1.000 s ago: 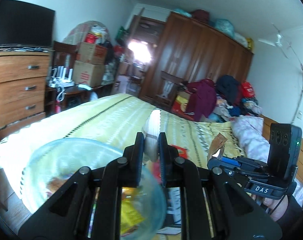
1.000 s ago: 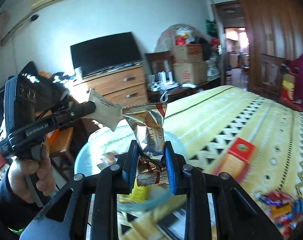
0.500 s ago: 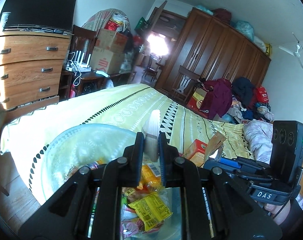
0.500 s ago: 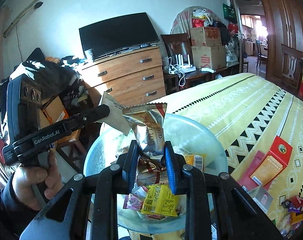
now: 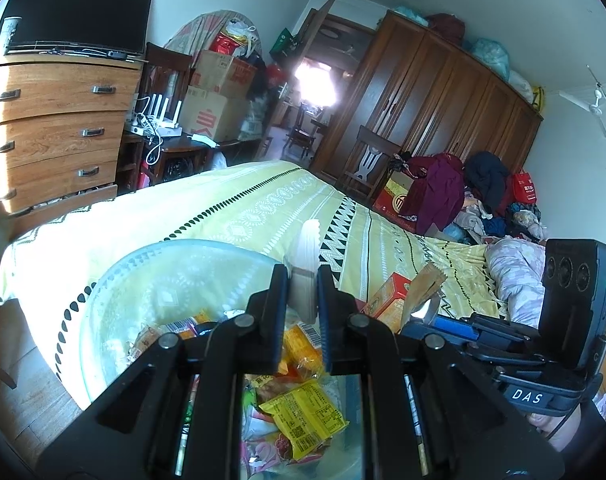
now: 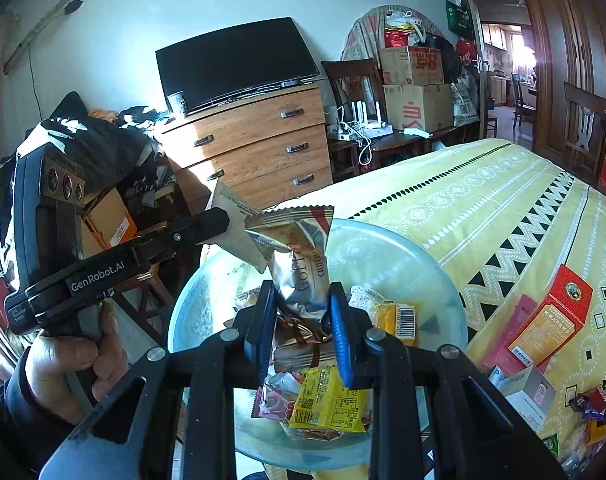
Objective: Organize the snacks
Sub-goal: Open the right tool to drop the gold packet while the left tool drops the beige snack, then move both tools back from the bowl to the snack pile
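A clear glass bowl point(image 6: 403, 268) holding several snack packets, one a yellow packet point(image 6: 327, 404), sits at the edge of a bed with a yellow patterned sheet. My right gripper point(image 6: 301, 300) is shut on a silver and gold snack packet point(image 6: 299, 264) and holds it over the bowl. My left gripper point(image 5: 303, 284) is shut on a pale flat wrapper point(image 5: 306, 252), also above the bowl point(image 5: 151, 280). In the right wrist view the left gripper point(image 6: 223, 216) holds its wrapper point(image 6: 239, 232) beside the silver packet.
A red and orange box point(image 6: 543, 328) and small loose snacks point(image 6: 595, 400) lie on the sheet right of the bowl. A wooden dresser point(image 6: 259, 144) with a TV stands beyond the bed. A dark wardrobe point(image 5: 443, 112) and piled clothes are at the far side.
Both views have tilted down toward the bowl, so more of its contents show. Both grippers still hold their packets, close together above the bowl.
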Tool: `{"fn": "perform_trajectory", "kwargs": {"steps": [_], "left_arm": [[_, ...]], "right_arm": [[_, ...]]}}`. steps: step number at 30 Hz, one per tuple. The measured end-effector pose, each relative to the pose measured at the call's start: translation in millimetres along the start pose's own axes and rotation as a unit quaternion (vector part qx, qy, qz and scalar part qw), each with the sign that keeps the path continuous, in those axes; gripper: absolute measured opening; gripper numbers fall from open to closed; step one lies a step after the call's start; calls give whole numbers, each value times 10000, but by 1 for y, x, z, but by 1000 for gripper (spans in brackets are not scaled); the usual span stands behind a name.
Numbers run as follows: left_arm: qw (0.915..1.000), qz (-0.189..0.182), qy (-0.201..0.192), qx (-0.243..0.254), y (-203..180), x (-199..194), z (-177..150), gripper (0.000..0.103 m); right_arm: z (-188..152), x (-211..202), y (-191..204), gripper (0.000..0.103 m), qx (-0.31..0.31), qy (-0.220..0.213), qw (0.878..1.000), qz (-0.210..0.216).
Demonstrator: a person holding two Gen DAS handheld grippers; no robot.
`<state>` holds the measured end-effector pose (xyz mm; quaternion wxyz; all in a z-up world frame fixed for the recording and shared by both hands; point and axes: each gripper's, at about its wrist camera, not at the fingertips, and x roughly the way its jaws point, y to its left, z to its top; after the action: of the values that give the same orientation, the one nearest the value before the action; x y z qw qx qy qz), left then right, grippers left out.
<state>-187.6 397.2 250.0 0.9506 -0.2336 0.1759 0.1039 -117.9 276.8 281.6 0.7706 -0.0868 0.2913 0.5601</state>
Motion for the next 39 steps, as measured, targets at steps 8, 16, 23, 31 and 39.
{"fn": "perform_trajectory", "kwargs": {"steps": [8, 16, 23, 31, 39], "left_arm": [[10000, 5, 40, 4, 0, 2, 0, 15], [10000, 1, 59, 16, -1, 5, 0, 13], [9998, 71, 178, -88, 4, 11, -4, 16], [9993, 297, 149, -156, 2, 8, -8, 65], [9996, 274, 43, -18, -25, -1, -8, 81]], "right_arm": [[0, 3, -2, 29, 33, 15, 10000, 14], [-3, 9, -6, 31, 75, 38, 10000, 5], [-6, 8, -10, 64, 250, -43, 9997, 18], [-15, -1, -10, 67, 289, -7, 9996, 5], [-77, -57, -35, 68, 541, -38, 9971, -535]]}}
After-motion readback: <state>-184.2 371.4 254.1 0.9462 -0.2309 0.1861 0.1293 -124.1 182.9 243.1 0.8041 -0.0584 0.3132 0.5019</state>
